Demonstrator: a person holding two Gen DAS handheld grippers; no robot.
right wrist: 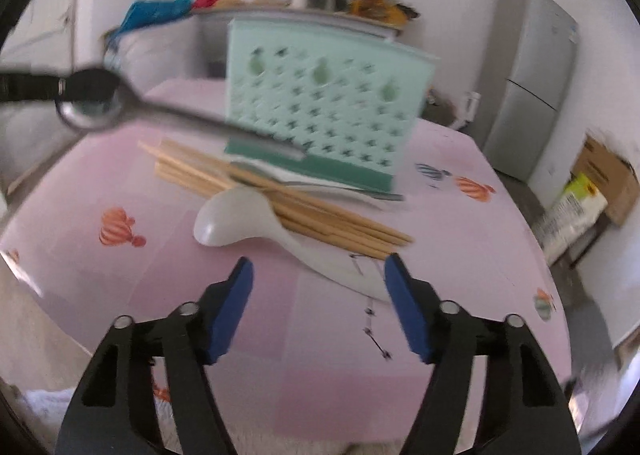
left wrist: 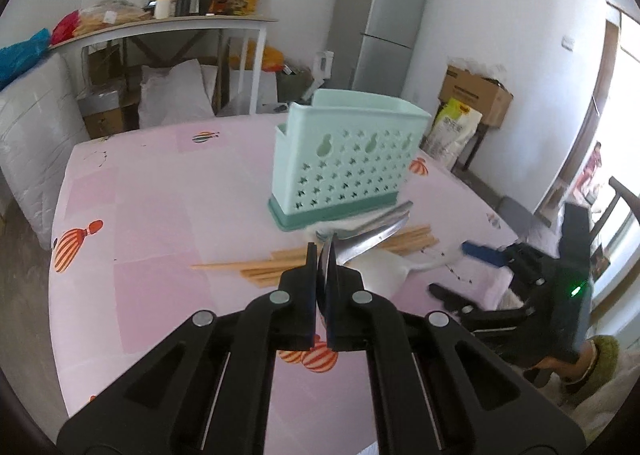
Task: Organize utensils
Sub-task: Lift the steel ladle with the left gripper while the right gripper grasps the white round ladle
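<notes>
My left gripper (left wrist: 322,255) is shut on the bowl of a metal spoon (left wrist: 372,233), lifted off the pink tablecloth (left wrist: 160,215), its handle pointing at the mint green perforated utensil holder (left wrist: 344,163). In the right wrist view that spoon (right wrist: 180,117) hangs in front of the holder (right wrist: 320,95), held by the left gripper (right wrist: 80,85). My right gripper (right wrist: 318,267) stands open just above the handle of a white rice paddle (right wrist: 236,223); nothing is between its pads. Wooden chopsticks (right wrist: 280,199) lie across the paddle, with another metal utensil (right wrist: 340,189) at the holder's base.
Behind the table are a grey fridge (left wrist: 384,19), a cluttered white side table (left wrist: 180,21), a cardboard box (left wrist: 476,93) and sacks on the floor. A dark chair (left wrist: 616,199) stands at the right. The tablecloth's near part (right wrist: 320,367) is bare.
</notes>
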